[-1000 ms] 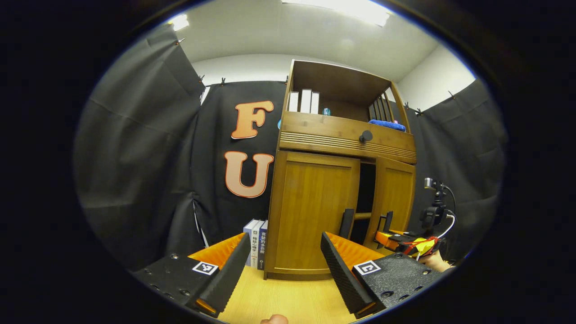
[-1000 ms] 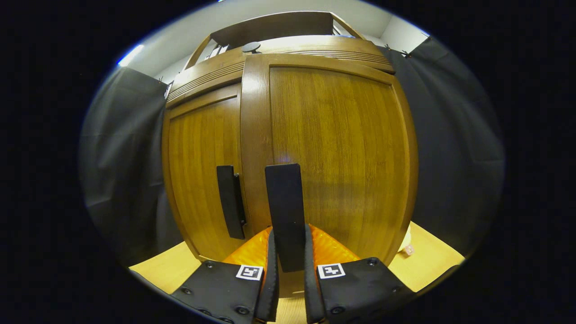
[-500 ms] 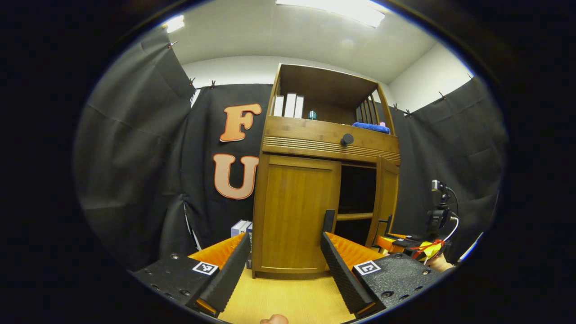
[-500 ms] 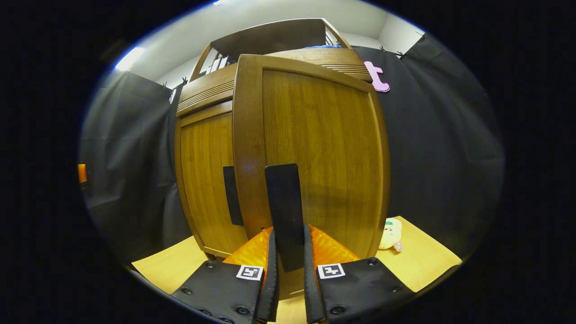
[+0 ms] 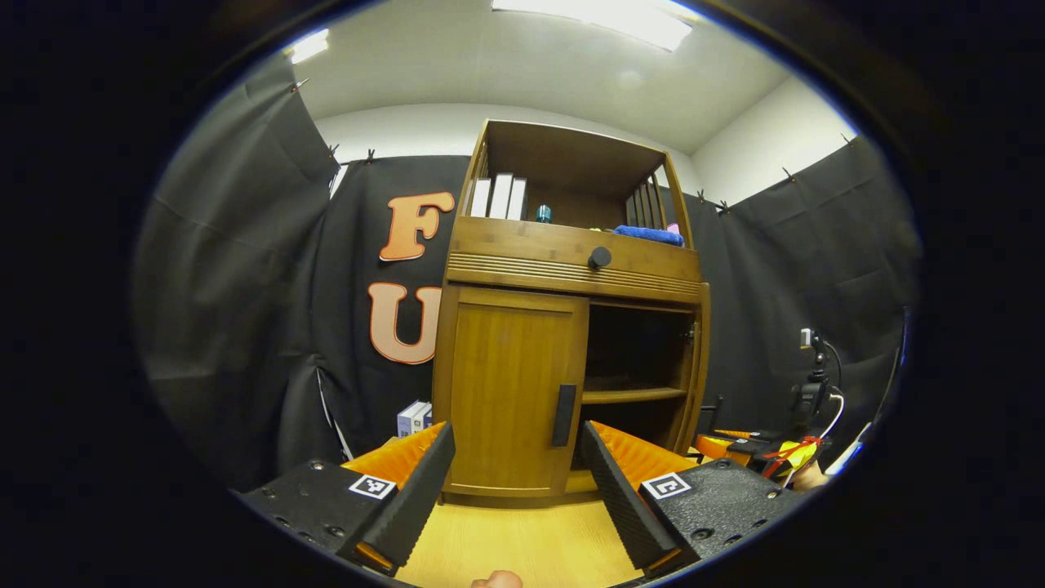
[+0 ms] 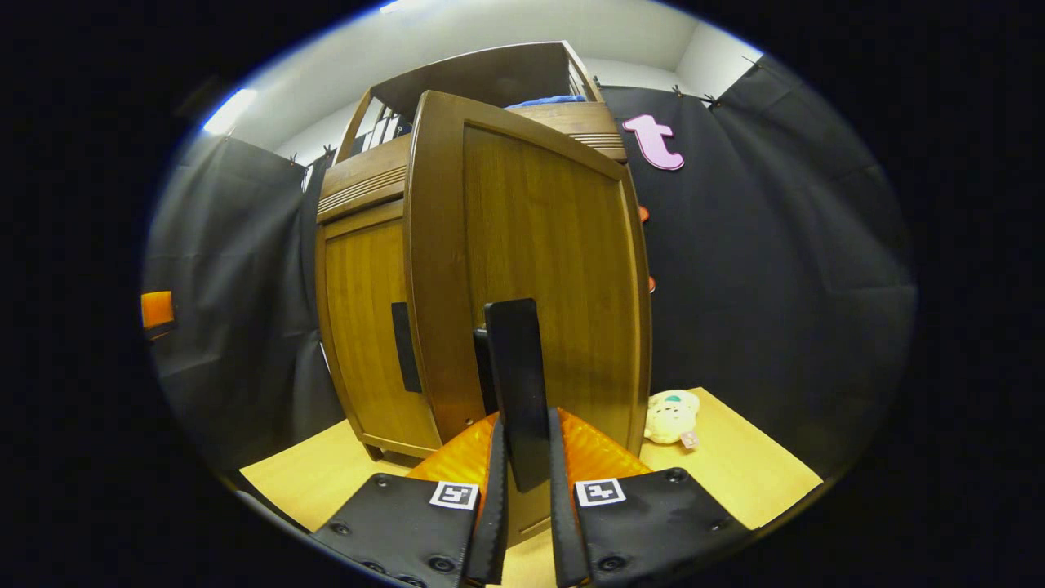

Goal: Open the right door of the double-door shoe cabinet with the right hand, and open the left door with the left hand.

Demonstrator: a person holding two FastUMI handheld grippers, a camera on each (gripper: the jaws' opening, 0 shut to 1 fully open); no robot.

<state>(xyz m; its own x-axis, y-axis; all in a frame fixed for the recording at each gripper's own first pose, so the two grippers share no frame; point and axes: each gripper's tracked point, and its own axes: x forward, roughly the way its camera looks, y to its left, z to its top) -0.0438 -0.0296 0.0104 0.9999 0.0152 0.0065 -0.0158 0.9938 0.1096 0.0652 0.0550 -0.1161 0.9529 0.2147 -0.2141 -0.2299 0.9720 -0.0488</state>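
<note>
The wooden shoe cabinet (image 5: 571, 261) stands ahead in the left gripper view. Its left door (image 5: 510, 392) is closed, with a dark vertical handle (image 5: 563, 415). Its right door (image 5: 700, 367) is swung wide open, edge-on, baring a dark inside with a shelf (image 5: 633, 395). My left gripper (image 5: 514, 490) is open, well short of the left door. In the right gripper view my right gripper (image 6: 522, 490) is shut on the right door's dark handle (image 6: 516, 384), with the right door (image 6: 539, 269) close in front. The left door (image 6: 359, 327) and its handle (image 6: 403, 347) lie behind it.
Books (image 5: 495, 196) and a blue cloth (image 5: 649, 235) sit on the cabinet's upper shelf, above a drawer knob (image 5: 599, 258). More books (image 5: 412, 416) stand on the wooden floor at the cabinet's left. A plush toy (image 6: 671, 412) lies on the floor to the right. Black cloth walls surround.
My right gripper has pulled the right door from slightly ajar to wide open. The left gripper's view has shifted so the cabinet sits further left; its fingers stay open.
</note>
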